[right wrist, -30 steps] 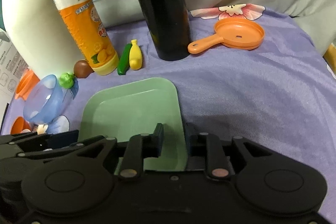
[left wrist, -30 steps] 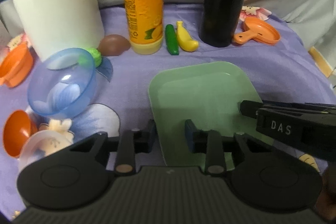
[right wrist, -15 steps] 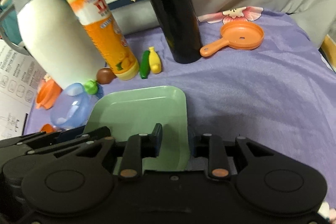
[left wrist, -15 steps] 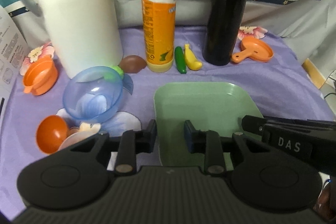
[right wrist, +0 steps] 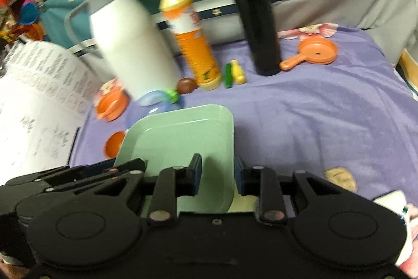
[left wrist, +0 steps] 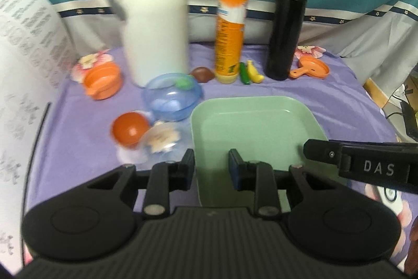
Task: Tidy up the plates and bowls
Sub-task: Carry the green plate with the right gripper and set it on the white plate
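Note:
A pale green square plate (left wrist: 256,132) is held off the purple cloth by both grippers. My left gripper (left wrist: 211,166) is shut on the plate's near left rim. My right gripper (right wrist: 218,174) is shut on the plate (right wrist: 180,143) at its near right rim, and its body shows in the left wrist view (left wrist: 365,166). A clear blue bowl (left wrist: 172,96) with a green toy in it sits left of the plate. A small orange bowl (left wrist: 129,130) and an orange pot (left wrist: 103,80) lie further left.
At the back stand a white jug (left wrist: 154,25), an orange bottle (left wrist: 231,25) and a black flask (left wrist: 286,28). Toy banana (left wrist: 253,68), green toy vegetable (left wrist: 244,73), brown toy (left wrist: 202,74) and orange pan (left wrist: 312,68) lie near them. Printed paper (left wrist: 23,85) is at left.
Both grippers have risen and pulled back with the green plate, lifting it off the cloth. The view now takes in the whole bottles and the paper at left.

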Tool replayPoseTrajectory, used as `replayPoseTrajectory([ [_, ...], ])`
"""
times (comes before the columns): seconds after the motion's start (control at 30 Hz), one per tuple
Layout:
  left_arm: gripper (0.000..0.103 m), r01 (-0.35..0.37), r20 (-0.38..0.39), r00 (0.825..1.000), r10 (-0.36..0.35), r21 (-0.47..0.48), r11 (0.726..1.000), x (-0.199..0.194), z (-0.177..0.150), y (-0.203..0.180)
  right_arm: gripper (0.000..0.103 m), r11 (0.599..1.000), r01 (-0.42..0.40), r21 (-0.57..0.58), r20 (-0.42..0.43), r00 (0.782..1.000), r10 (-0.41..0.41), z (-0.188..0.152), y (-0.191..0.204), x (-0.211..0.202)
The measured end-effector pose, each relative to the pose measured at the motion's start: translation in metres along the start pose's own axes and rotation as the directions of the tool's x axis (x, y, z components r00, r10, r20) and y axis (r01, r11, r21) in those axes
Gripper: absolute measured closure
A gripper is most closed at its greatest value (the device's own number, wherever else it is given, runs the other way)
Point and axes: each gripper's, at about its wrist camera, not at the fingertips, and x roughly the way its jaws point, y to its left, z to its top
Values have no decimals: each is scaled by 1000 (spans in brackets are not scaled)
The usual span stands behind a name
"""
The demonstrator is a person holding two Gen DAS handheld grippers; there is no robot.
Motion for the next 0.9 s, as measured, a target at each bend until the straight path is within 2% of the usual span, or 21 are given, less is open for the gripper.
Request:
replayPoseTrajectory([
  [0.27, 76, -44, 0, 999, 44, -49, 998, -43, -41, 65, 76, 992, -96, -76, -53, 994, 92, -32, 63, -15],
  [0.43, 76, -75, -8, 997, 75, -78, 994, -58, -67, 99, 76, 983, -129, -130, -104, 988, 116, -55, 101, -12],
  [0.67, 76, -85, -56, 995, 81, -89, 992, -61, -104, 130, 76, 973, -145, -179, -203, 973, 108, -87, 137, 4],
  [0.9, 76, -81, -94, 993, 73, -78, 994, -46, -123, 141, 76, 967, -129, -220, -272, 960, 66, -111, 155, 20],
])
